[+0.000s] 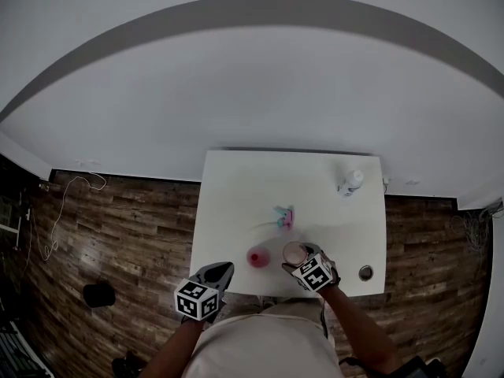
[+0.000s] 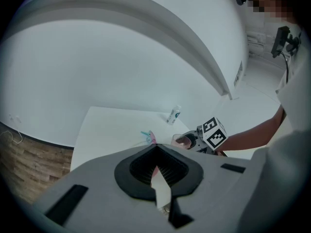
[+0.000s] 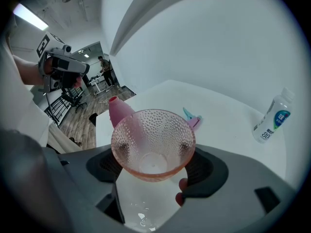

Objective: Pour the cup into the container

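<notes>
Inspection, left to right.

1. The left gripper [image 1: 222,271] hangs over the near edge of the white rectangular table [image 1: 236,187]. Its own view shows its jaws drawn narrow, with only a slit between the ribbed pads and nothing in it. It is near the container but not touching it.

2. The pink narrow-mouthed container [image 1: 256,257] stands upright on the table, unsupported, just beside the cup.

3. A small pink-and-teal clip [image 1: 283,217] lies further back, clear of the work.

4. The right gripper [image 1: 302,257] holds the translucent pink dimpled glass cup [image 3: 153,142], with its jaws wide and closed on the lower body. The cup is upright, with its mouth open to the camera. I see no contents, and the base looks clear.

5. A white plastic bottle with a blue label [image 1: 352,181] stands at the far right corner, well apart.

Risks, in my judgement:
- The cup's rim is much wider than the container's mouth, so a fast tilt could send the pour onto the table.
- Nothing steadies the container, so a nudge from the rim or jaw could tip it.
- The tapered, dimpled glass may slip or rotate in the pads once I tilt it.
</notes>
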Demonstrator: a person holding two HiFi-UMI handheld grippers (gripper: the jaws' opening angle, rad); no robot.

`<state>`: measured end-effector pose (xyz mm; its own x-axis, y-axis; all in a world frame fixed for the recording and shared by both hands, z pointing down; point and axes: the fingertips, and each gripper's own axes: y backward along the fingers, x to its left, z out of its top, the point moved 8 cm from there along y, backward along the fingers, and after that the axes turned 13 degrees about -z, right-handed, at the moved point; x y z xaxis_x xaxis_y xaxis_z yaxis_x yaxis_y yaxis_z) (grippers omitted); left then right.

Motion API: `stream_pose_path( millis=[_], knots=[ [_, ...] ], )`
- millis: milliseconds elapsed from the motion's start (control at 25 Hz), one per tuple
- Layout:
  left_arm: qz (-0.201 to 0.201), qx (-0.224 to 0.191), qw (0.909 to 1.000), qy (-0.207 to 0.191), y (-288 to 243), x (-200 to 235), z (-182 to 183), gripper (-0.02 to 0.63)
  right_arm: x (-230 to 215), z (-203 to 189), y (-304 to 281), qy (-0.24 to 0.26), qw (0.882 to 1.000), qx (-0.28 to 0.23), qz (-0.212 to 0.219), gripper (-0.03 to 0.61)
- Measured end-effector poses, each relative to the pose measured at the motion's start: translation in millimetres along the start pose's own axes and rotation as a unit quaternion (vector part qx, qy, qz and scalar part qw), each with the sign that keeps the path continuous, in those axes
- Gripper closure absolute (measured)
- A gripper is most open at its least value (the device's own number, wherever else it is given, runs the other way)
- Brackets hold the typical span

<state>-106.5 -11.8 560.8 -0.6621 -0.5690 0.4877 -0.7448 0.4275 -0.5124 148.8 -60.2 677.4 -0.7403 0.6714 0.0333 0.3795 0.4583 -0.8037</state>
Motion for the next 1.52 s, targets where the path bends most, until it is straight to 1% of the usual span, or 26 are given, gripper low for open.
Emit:
stream_pose_path(
  millis=[720, 1000, 1320, 1520],
  knots=[
    [-0.005, 0.011, 0.9999, -0.002, 0.4, 4.5, -3.5, 0.603, 5.9, -13.3, -19.7, 0.023, 0.999, 0.008, -0.020, 0.212],
    [-0.005, 0.014, 0.9999, -0.003, 0.3, 6.7, -4.4, 0.603, 5.2, -20.9, -23.8, 0.024, 0.999, 0.009, -0.026, 0.212],
    [-0.008, 0.018, 0.9998, -0.003, -1.4, 5.8, -8.1, 0.603, 3.7, -34.2, -27.9, 0.034, 0.999, 0.008, -0.036, 0.212],
    [-0.008, 0.019, 0.9998, -0.005, -1.8, 4.4, -7.6, 0.603, 2.7, -38.4, -26.0, 0.032, 0.999, -0.001, -0.040, 0.212]
  ],
)
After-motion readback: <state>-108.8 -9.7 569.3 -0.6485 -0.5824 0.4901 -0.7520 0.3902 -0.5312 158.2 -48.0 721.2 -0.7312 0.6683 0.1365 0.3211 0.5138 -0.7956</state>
